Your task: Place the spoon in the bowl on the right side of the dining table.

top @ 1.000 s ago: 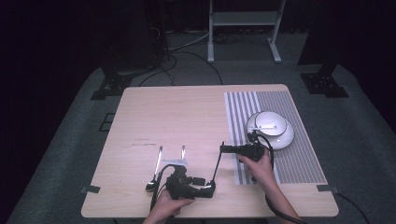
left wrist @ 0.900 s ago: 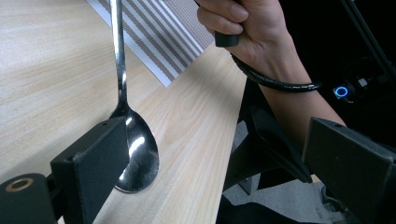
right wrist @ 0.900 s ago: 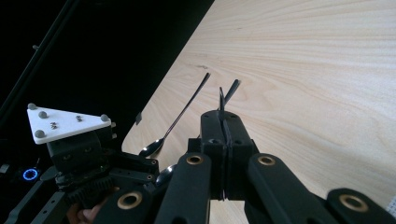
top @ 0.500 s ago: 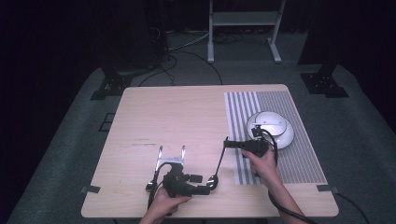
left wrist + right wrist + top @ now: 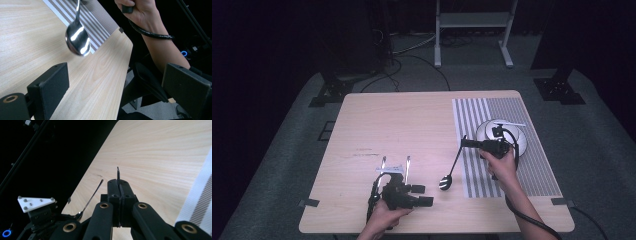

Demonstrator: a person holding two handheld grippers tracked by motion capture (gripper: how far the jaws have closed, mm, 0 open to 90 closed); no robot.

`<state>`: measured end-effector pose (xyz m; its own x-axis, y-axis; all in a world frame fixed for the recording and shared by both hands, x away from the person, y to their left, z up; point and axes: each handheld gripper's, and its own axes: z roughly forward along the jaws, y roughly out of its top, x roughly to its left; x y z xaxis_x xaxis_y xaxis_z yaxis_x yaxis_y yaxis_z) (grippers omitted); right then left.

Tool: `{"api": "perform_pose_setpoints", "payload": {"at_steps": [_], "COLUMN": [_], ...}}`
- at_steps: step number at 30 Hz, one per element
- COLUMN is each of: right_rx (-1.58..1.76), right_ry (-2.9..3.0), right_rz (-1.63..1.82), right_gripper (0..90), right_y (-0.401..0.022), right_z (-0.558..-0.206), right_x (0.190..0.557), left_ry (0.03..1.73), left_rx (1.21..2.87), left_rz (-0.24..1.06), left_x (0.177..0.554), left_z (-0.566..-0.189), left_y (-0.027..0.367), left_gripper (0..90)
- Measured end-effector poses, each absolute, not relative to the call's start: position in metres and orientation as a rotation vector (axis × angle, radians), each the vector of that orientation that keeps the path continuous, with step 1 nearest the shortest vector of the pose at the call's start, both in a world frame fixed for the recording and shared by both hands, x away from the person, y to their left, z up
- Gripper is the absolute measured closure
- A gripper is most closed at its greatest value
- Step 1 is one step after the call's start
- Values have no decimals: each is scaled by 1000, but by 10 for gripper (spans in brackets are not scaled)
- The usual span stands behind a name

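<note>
2 claws over a wooden table [image 5: 412,125] in a dark room: right claw [image 5: 463,143] grips a spoon [image 5: 446,182], left claw [image 5: 395,162] open

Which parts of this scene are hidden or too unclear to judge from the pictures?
- White round plates, high view: the right gripper and its cable overlap them; whether one plate or two, too small to tell.
- Shiny metal spoon, left gripper view: handle cut off by the top edge.
- Spoon handle, right gripper view: pinched between shut jaws, mostly hidden.
- Left gripper, high view: its body is a dark, unreadable mass.
</note>
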<state>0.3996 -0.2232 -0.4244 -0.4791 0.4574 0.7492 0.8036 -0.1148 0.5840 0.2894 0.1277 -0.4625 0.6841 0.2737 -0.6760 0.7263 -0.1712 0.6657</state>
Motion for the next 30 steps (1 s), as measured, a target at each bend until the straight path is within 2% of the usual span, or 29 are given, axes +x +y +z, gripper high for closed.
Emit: {"api": "perform_pose_setpoints", "payload": {"at_steps": [30], "right_rx": [-1698], "right_ry": [-1697], "right_rz": [-1786], "right_gripper": [891], "right_y": [-310], "right_z": [-390], "right_x": [416], "left_ry": [800], "left_rx": [1758], "left_rz": [-485], "left_x": [289], "left_z": [-464], "left_y": [128], "left_gripper": [59]}}
